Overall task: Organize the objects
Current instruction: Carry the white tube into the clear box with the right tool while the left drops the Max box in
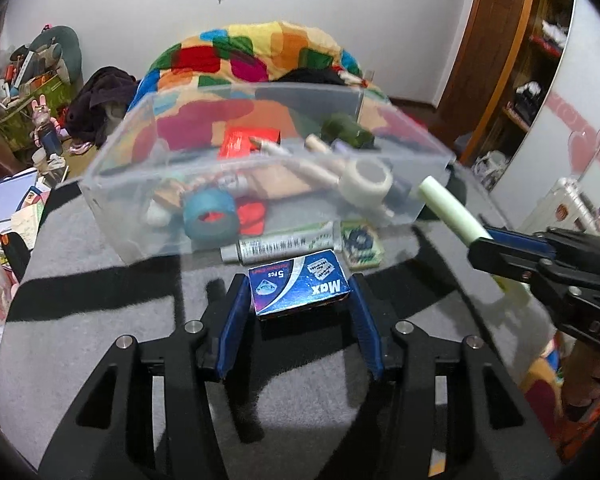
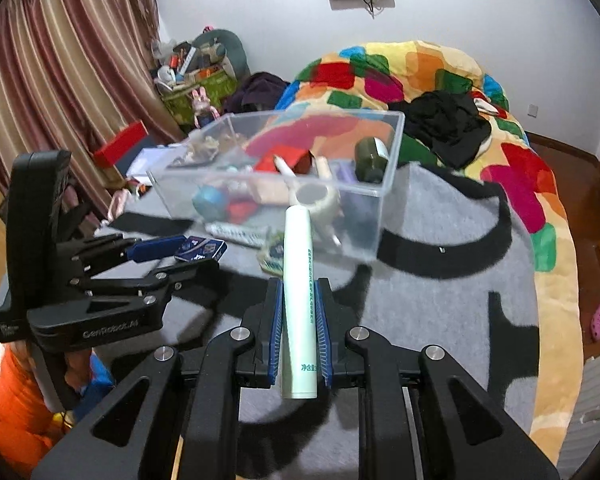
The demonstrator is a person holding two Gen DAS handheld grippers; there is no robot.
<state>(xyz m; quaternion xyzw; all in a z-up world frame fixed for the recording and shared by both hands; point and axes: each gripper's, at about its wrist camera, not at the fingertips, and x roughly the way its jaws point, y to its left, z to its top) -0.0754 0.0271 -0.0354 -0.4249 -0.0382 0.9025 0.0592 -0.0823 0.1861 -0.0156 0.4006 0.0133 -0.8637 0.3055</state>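
Gripping pale green tube (image 2: 298,304), right gripper (image 2: 298,300) clamped; left gripper (image 1: 300,300) wide, straddling blue box (image 1: 300,286) near clear bin (image 1: 112,216).

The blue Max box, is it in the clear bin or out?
Out. The blue Max box lies on the grey blanket before the clear bin.

A pale green tube (image 2: 298,280) with green print sits between blue pads (image 2: 277,332) on black grippers. The small box (image 1: 298,286) is dark blue with white lettering. The bin (image 1: 260,184) is clear; inside lie a teal roll (image 1: 209,216), a red packet (image 1: 248,142) and a dark green cylinder (image 1: 346,130). The mat (image 2: 440,300) is grey with black shapes; the far blanket (image 2: 400,68) is patchwork red, orange, yellow and green.
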